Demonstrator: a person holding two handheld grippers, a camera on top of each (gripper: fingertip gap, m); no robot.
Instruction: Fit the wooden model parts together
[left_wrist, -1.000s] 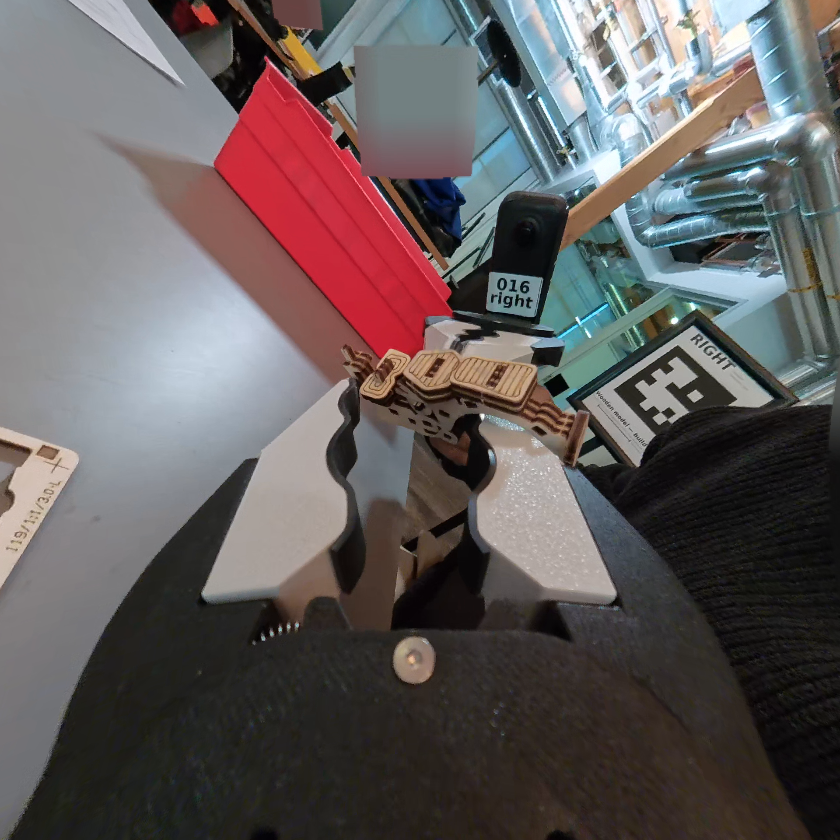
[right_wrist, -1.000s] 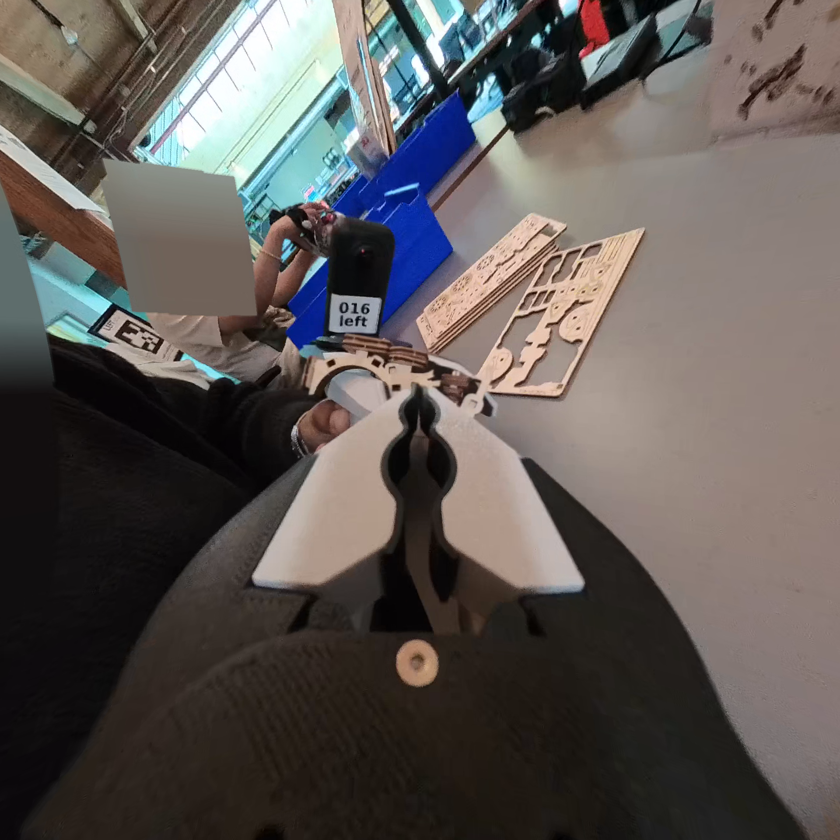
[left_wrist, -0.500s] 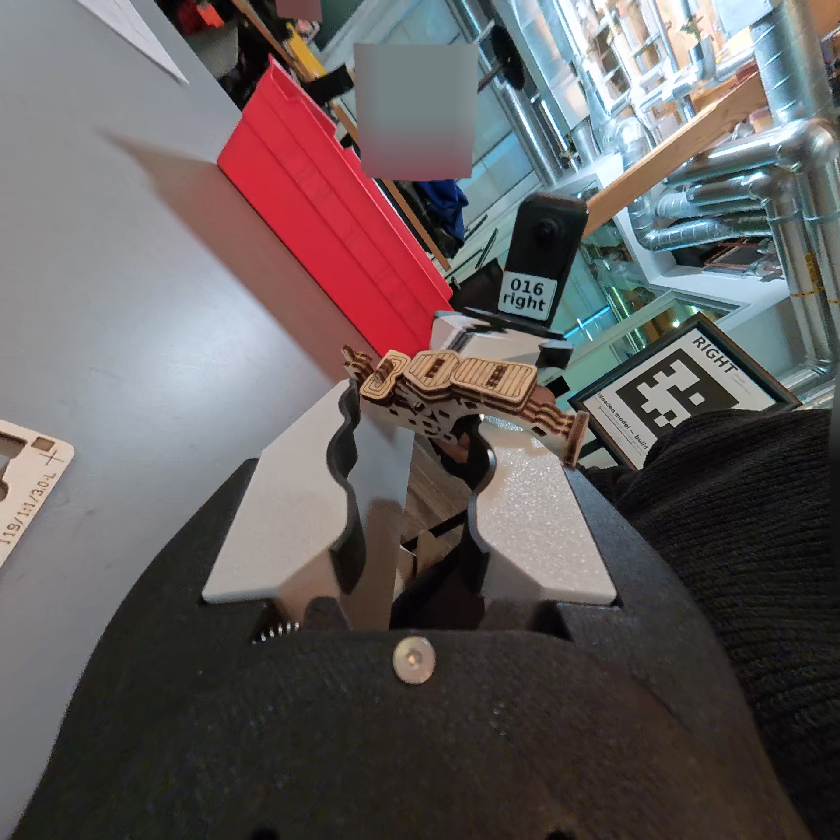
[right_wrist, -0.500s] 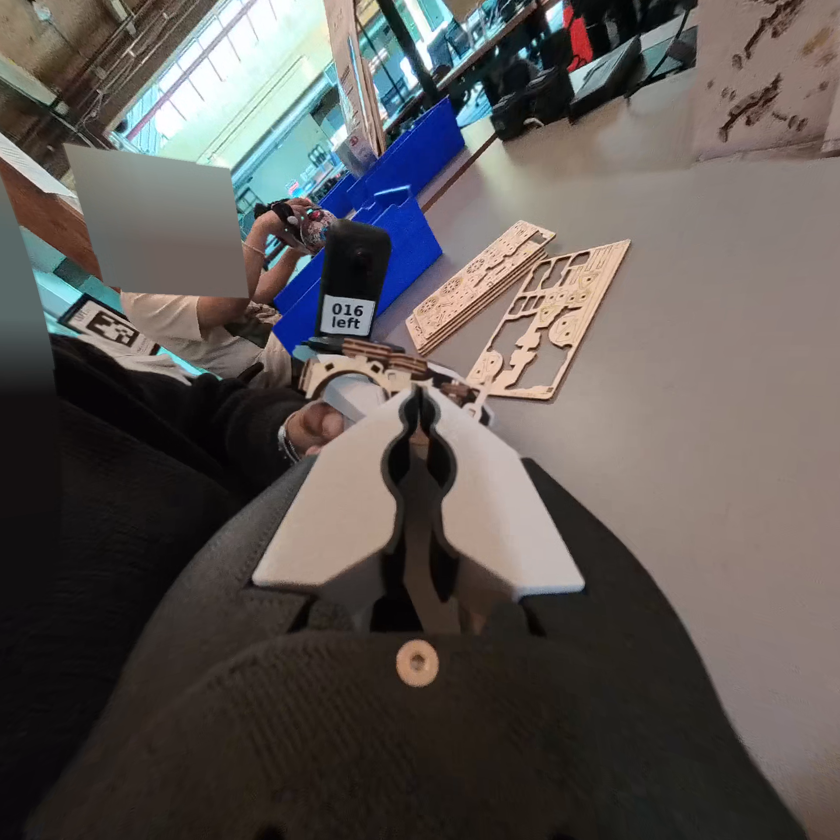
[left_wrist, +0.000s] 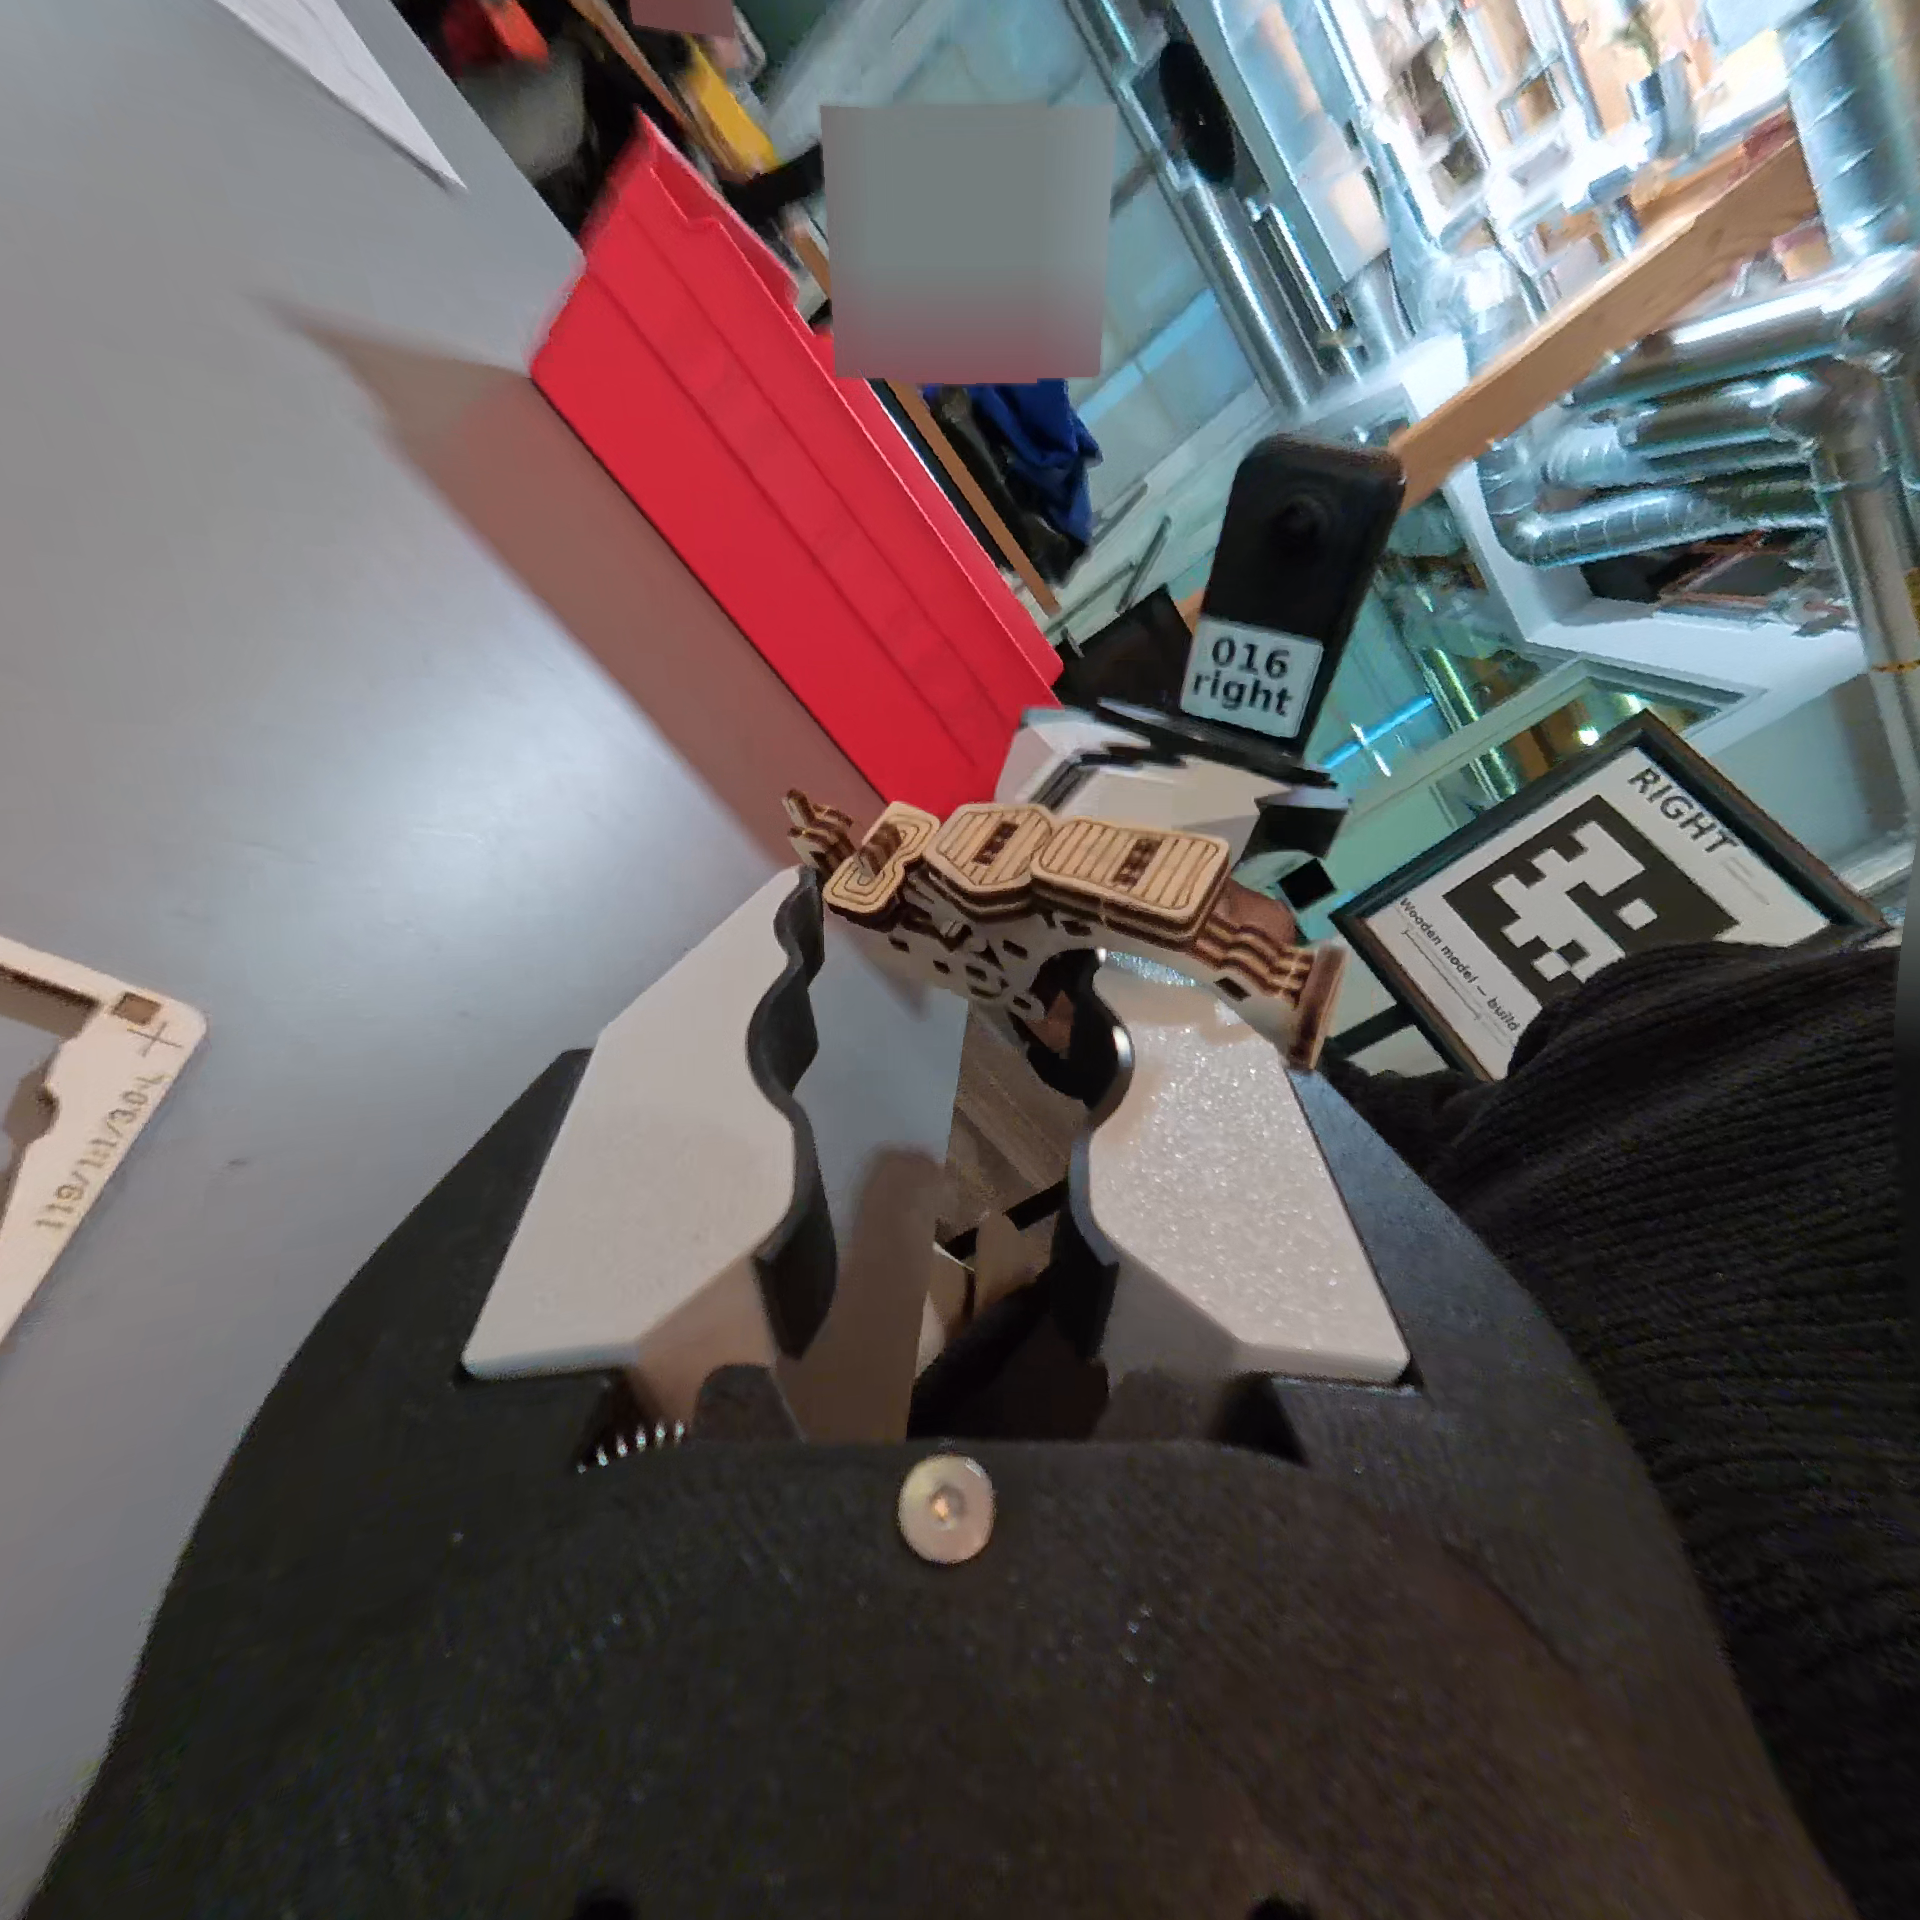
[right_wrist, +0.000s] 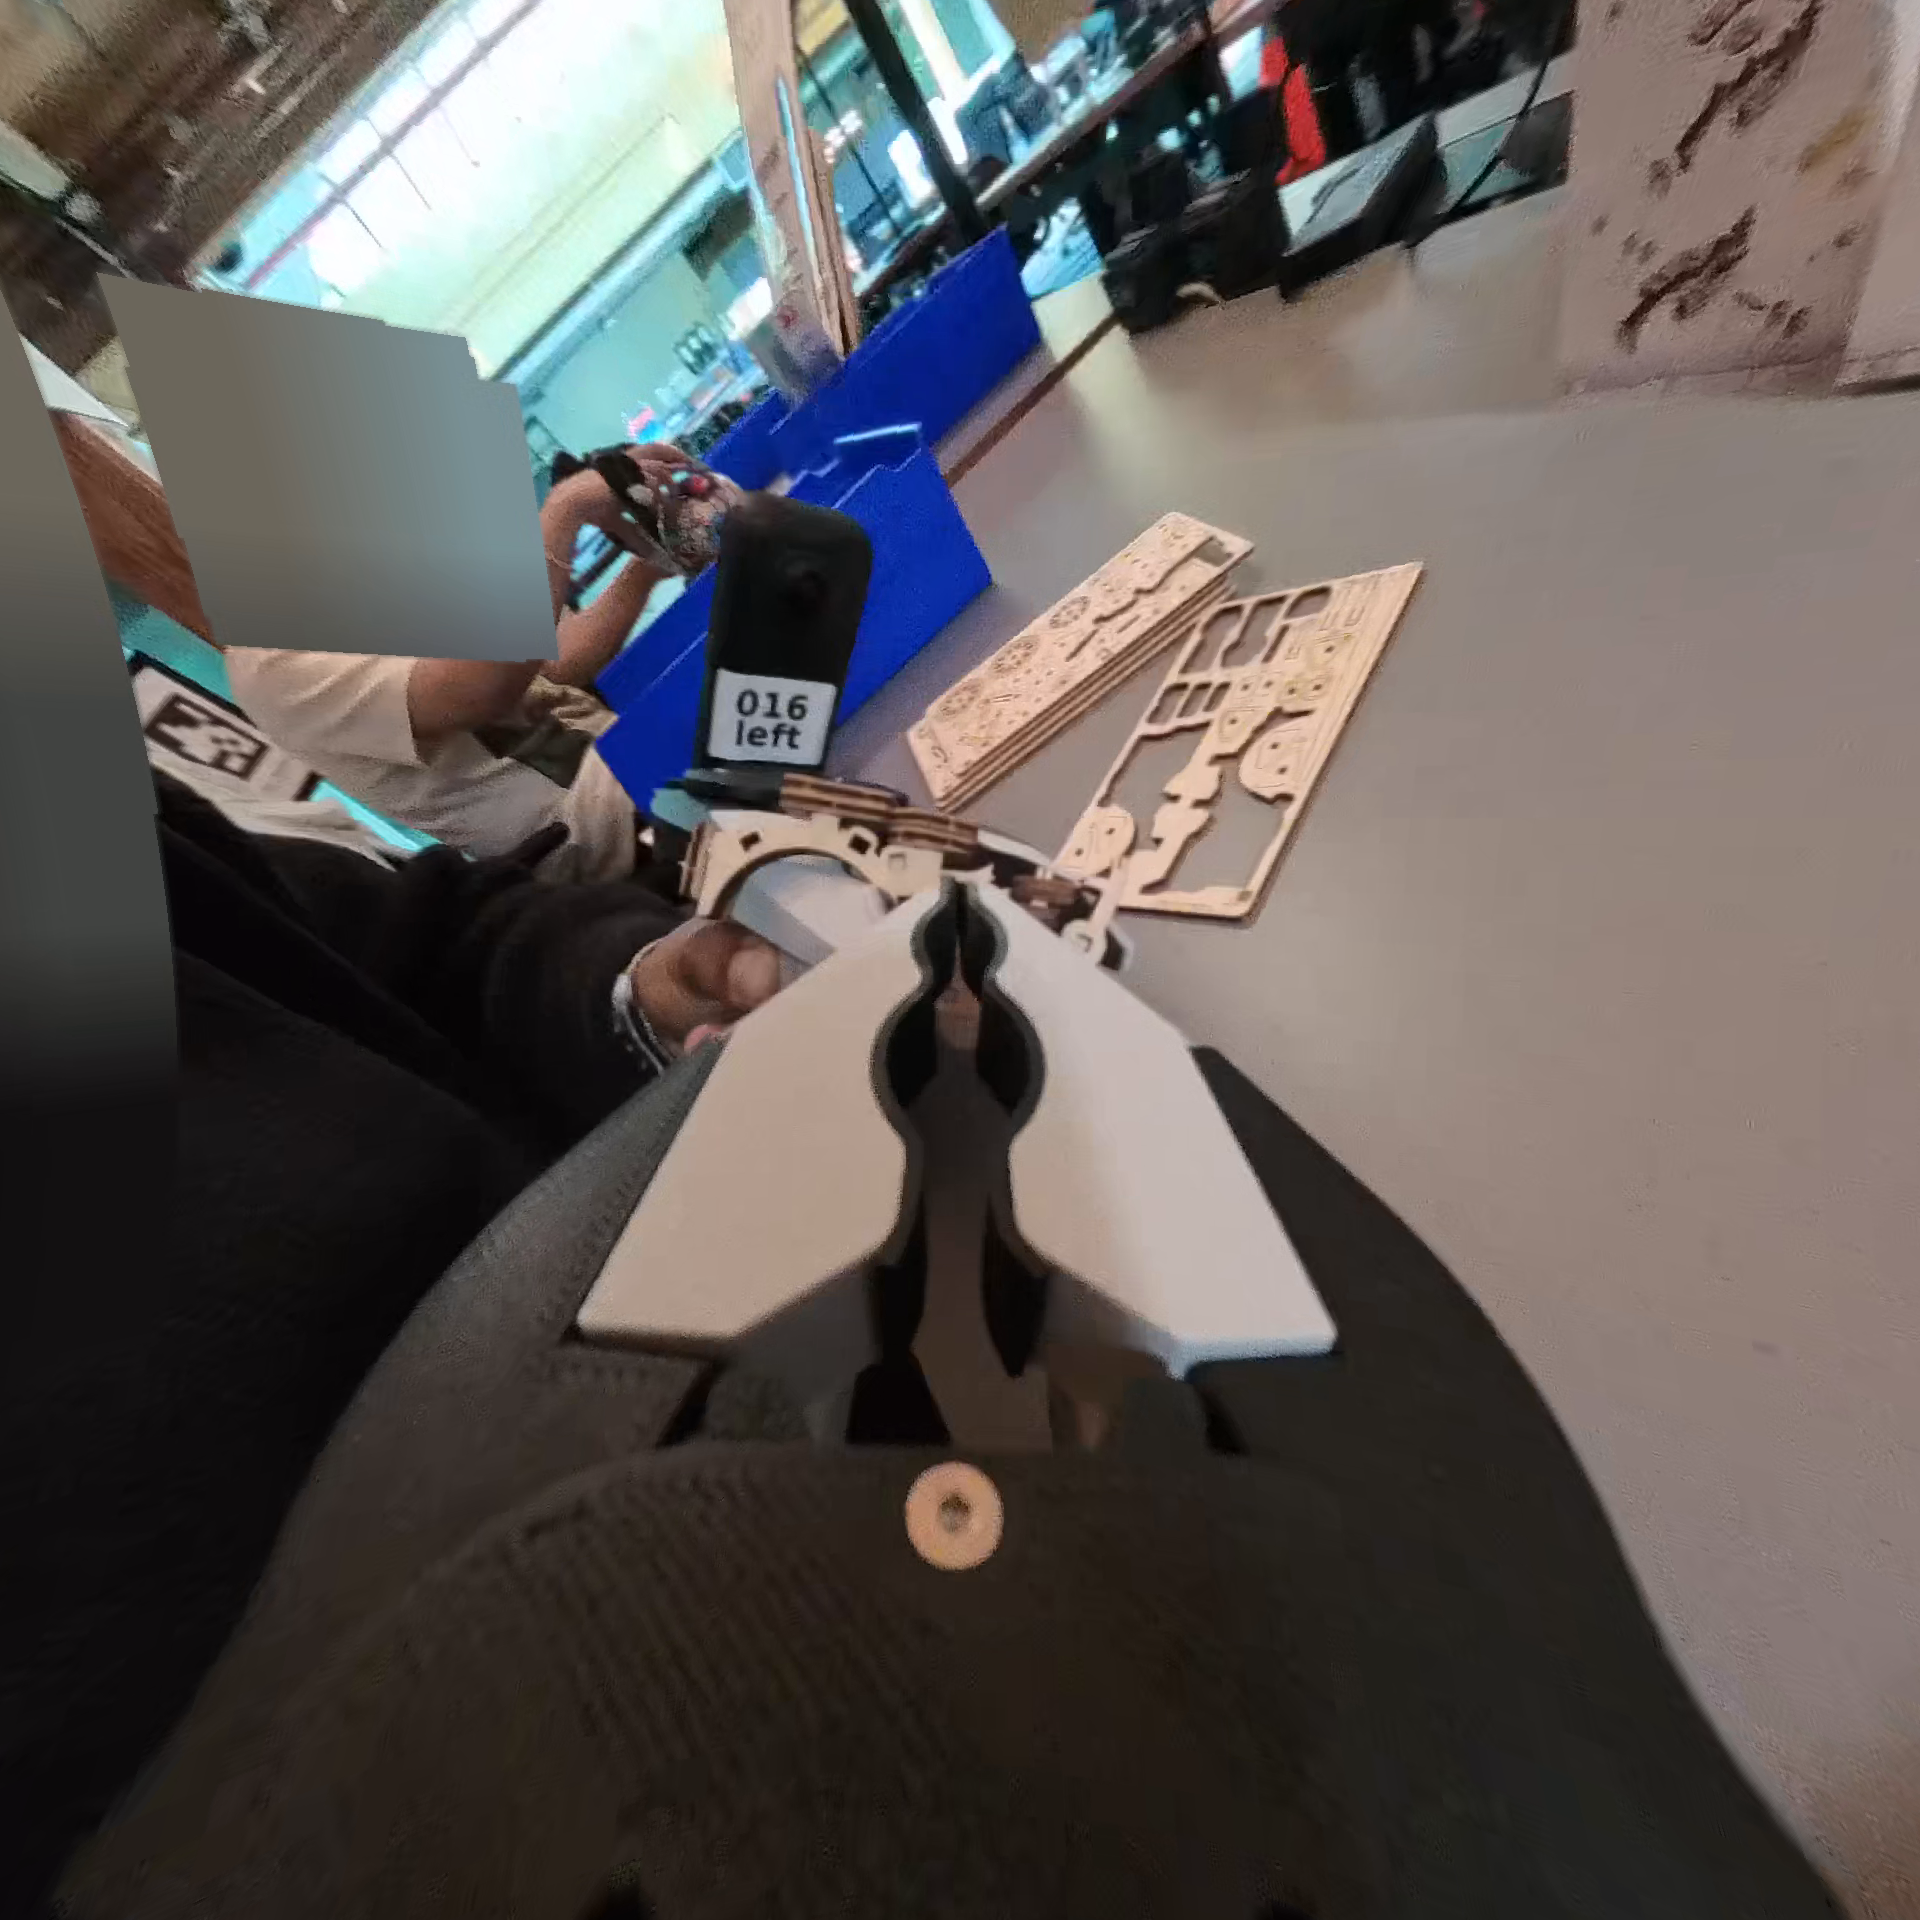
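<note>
Wooden model (left_wrist: 1049, 904) sits gripped across the left gripper (left_wrist: 961, 956) fingers. The right gripper (right_wrist: 958, 914) fingers are clenched at its edge; whether they pinch a small part I cannot tell. Better to push straight and gently, because thin layers may snap.

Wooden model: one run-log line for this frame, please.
model held mid-air above table | left gripper gripping it | right gripper shut at its edge | sheets on table

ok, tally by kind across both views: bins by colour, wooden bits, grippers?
Red bins: 1
Blue bins: 1 cluster, number of bins cannot be told
Stacks of wooden part sheets: 1
Loose punched-out sheets: 1, plus an edge of a sheet in the left wrist view, maybe another
Wooden model assemblies: 1
Grippers: 2, left gripper, right gripper
Total: 7, counting the blue cluster as 1
</note>
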